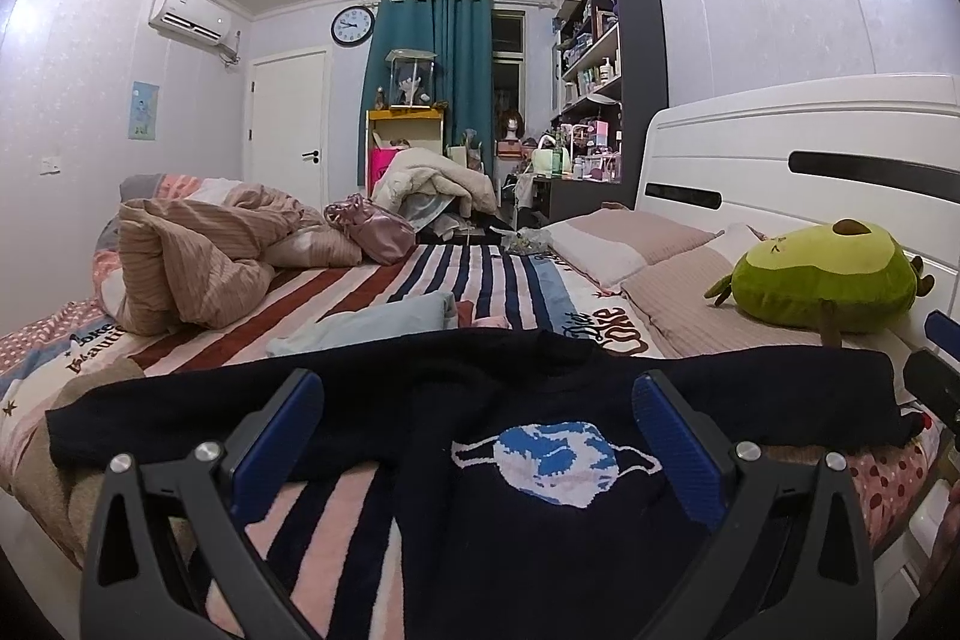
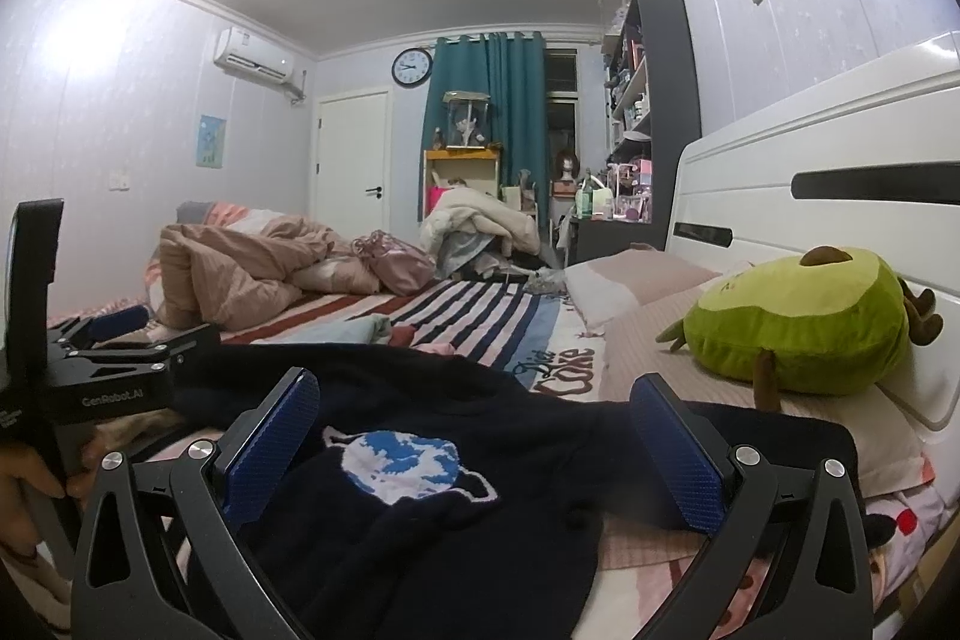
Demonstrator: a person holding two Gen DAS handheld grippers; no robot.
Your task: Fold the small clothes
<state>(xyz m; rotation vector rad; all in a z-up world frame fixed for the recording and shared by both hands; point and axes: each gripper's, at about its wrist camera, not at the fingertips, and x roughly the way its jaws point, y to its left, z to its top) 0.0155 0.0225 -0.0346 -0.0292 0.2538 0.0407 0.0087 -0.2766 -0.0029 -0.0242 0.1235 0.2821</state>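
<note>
Now, line by line:
Setting: a bedroom, seen low across a bed (image 1: 480, 274) with a striped blanket.
Sweater: a small dark navy sweater (image 1: 540, 550) lies spread flat on the near part of the bed, both sleeves stretched out sideways. On its chest is a knitted blue and white globe wearing a face mask (image 1: 555, 460).
Left gripper: the left gripper (image 1: 480, 442) hovers just above the sweater's chest, its blue pads spread wide apart and holding nothing.
Right gripper: the right gripper (image 2: 477, 451) sits over the sweater too, fingers released and wide, nothing between them.
Hand: in the right wrist view, a person's hand (image 2: 30, 472) grips the handle of the left gripper at the left edge.
Pillows: two pinkish pillows (image 1: 678, 304) lie by the white headboard (image 1: 810, 160), beyond the sweater.
Plush toy: a green avocado cushion (image 1: 822, 280) rests on the nearer pillow.
Other bedding: a crumpled tan quilt (image 1: 192, 256) is heaped on the far left of the bed, with a shiny pink bag (image 1: 372, 226) beside it.
Folded cloth: a pale blue folded cloth (image 1: 384, 319) lies just behind the sweater.
</note>
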